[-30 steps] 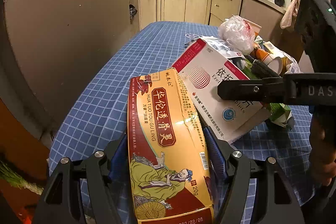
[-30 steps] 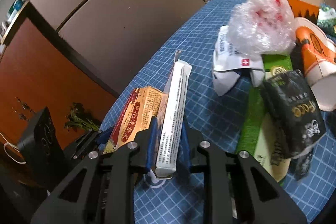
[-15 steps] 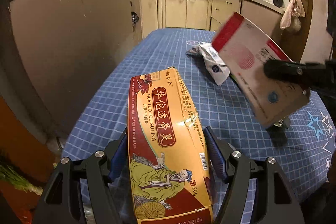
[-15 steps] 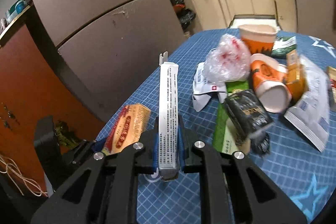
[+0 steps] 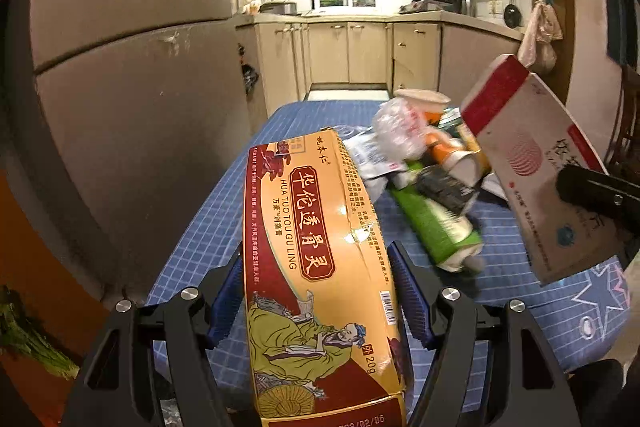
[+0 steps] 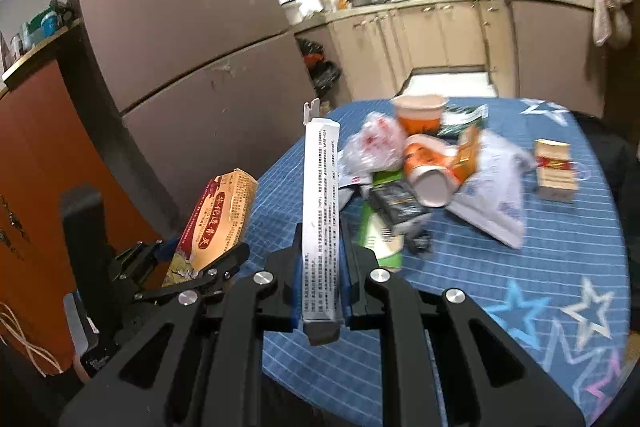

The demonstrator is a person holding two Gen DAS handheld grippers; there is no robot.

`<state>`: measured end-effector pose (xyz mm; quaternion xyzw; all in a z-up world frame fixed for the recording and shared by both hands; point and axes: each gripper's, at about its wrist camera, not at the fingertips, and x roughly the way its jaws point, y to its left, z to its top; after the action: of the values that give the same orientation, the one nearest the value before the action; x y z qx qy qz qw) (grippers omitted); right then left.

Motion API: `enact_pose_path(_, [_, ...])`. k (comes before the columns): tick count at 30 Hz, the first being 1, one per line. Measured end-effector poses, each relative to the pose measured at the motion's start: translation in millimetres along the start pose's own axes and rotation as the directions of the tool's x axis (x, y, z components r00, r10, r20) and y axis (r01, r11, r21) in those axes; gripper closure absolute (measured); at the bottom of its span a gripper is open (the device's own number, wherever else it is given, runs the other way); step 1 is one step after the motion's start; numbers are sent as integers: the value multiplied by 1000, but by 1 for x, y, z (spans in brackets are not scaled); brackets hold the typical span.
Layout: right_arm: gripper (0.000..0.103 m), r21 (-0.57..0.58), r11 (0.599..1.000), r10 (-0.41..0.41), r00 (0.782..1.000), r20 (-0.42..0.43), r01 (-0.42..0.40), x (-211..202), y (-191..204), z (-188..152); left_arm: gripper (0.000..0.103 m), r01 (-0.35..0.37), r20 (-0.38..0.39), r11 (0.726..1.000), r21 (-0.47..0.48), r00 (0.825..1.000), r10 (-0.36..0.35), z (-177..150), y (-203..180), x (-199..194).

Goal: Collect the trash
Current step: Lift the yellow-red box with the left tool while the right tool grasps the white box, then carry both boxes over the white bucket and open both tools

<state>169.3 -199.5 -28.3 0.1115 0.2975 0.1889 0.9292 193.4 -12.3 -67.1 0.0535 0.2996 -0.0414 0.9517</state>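
Yellow-and-red cardboard, creased: the yellow box [image 5: 320, 267] sits lengthwise in the left gripper [image 5: 320, 291], blue pads pressed on both long sides, held above the table [image 5: 208, 227]. It is printed with red Chinese characters, "HUA TUO GU LING", a robed figure and a barcode. To its right the white box [image 5: 536, 179], red band at the top and a red dot circle, hangs tilted in the air, a black finger [image 5: 600, 191] across its lower part. Behind both, on the blue grid cloth, a trash pile [image 5: 432, 167]: clear bag, orange cups, green carton, dark packet.

Right wrist view: white box [image 6: 321, 211] seen edge-on, narrow side full of small print, upright in the right gripper [image 6: 322, 291], jaws drawn in tight on its thin faces. Left of it, the left gripper [image 6: 188, 267] holds the yellow box [image 6: 216, 219] tilted, off the table's edge. Pile [image 6: 424, 167] blurred; a small red-and-cream pack [image 6: 556, 171] lies apart on the right.
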Motion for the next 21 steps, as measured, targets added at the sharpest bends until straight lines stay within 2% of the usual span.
enact_pose_path(10, [90,56,993,-114,986,123,107,-91,-40,0,33,95,50,990,108,994,-101,23,-76,-28])
enact_pose_path(21, [90,151,965,-244,947,210,215,-170,-85,-13,33,213,57,951,226,971,-232,37,-165,-45])
